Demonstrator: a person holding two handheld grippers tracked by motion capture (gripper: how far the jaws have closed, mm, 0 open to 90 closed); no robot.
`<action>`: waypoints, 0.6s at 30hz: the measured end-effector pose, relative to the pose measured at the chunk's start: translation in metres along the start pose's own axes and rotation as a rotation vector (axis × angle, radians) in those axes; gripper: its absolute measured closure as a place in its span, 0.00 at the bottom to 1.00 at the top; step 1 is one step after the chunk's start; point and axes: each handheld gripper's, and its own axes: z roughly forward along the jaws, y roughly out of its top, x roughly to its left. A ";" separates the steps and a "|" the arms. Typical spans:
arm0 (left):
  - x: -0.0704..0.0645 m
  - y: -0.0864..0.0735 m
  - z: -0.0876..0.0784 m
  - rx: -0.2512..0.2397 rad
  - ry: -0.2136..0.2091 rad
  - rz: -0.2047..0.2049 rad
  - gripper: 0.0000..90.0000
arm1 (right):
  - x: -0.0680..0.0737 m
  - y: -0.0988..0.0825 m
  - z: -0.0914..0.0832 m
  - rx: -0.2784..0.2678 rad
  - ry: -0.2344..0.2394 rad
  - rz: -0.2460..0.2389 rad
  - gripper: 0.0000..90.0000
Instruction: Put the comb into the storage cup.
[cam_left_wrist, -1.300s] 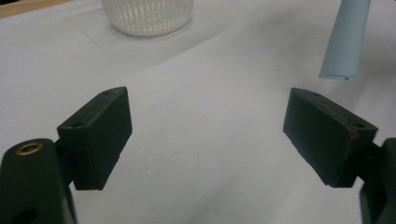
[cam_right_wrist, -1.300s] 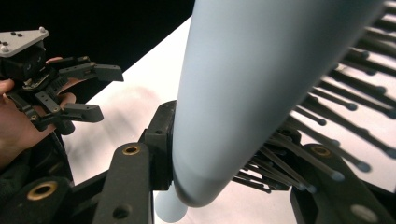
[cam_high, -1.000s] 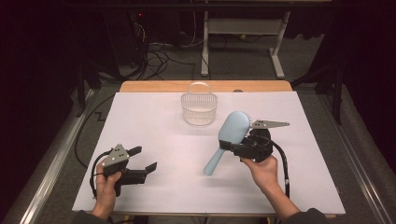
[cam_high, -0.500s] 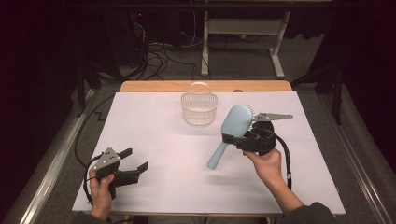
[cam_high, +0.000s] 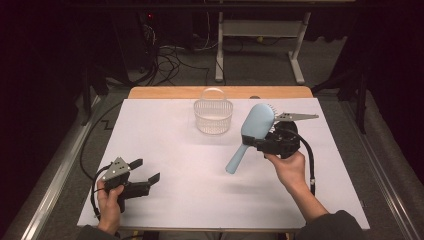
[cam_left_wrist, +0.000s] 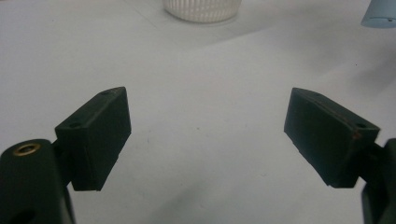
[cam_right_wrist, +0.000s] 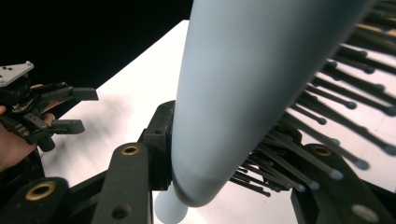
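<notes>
Right gripper (cam_high: 260, 142) lifted hairbrush (cam_high: 251, 132) higher (clamp unchanged); left gripper (cam_high: 145, 172) idle.

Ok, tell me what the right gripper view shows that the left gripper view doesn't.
Right gripper view alone: the hairbrush's dark bristles, the right gripper shut on the brush at the base of its head, and the left gripper held farther off in a hand. Left gripper view alone: the white slatted basket at the far end, and the left gripper's own open jaws with nothing between them. Both: the white table surface and the light blue hairbrush.
</notes>
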 end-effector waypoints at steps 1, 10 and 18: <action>0.000 0.000 0.000 -0.006 0.002 -0.003 0.18 | -0.001 0.001 -0.001 -0.001 -0.003 0.001 0.62; 0.001 0.001 0.003 0.000 0.001 -0.009 0.18 | -0.006 0.014 -0.002 -0.004 -0.029 0.003 0.62; 0.002 0.001 0.003 -0.006 0.012 -0.006 0.18 | -0.007 0.023 0.000 -0.006 -0.034 -0.002 0.62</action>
